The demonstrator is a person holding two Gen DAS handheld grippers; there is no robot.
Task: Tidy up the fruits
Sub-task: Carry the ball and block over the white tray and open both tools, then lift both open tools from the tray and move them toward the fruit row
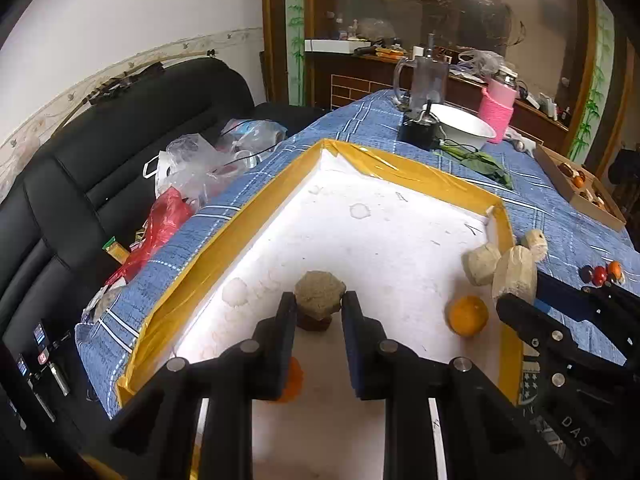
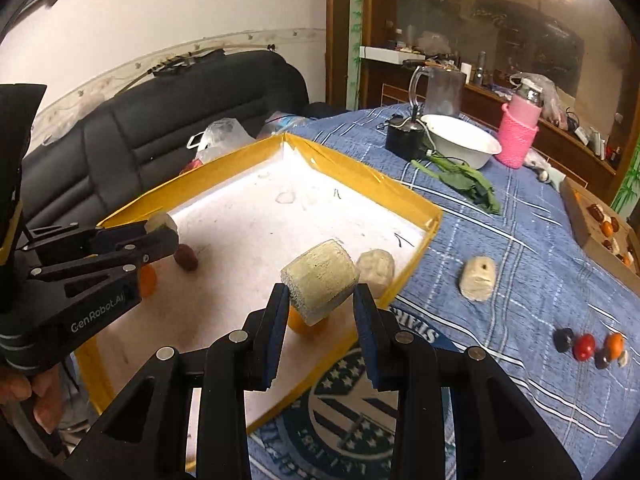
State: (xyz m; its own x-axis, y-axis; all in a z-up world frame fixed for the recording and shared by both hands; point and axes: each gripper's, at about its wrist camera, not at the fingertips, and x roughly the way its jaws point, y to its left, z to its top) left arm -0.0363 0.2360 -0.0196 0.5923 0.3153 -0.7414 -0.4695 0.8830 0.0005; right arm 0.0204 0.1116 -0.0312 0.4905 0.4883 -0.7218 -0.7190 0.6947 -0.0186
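Note:
A white tray with a yellow rim (image 1: 224,240) (image 2: 404,196) lies on the blue cloth. My left gripper (image 1: 319,305) (image 2: 170,236) is shut on a tan, angular lump (image 1: 320,293) (image 2: 160,221), held over a dark brown fruit (image 1: 314,325) (image 2: 186,258) in the tray. An orange (image 1: 294,380) (image 2: 146,280) shows behind its left finger. My right gripper (image 2: 320,300) (image 1: 520,294) is shut on a beige, drum-shaped lump (image 2: 320,282) (image 1: 514,276) above a second orange (image 2: 298,320) (image 1: 468,315). Another beige lump (image 2: 376,266) (image 1: 480,266) rests at the tray's right edge.
One more beige lump (image 2: 478,278) and a cluster of small red, dark and orange fruits (image 2: 588,346) lie on the cloth at the right. Behind the tray stand a white bowl (image 2: 460,140), green leaves (image 2: 468,184), a pink bottle (image 2: 518,136) and a cardboard box (image 2: 592,224). A black sofa (image 1: 120,128) is on the left.

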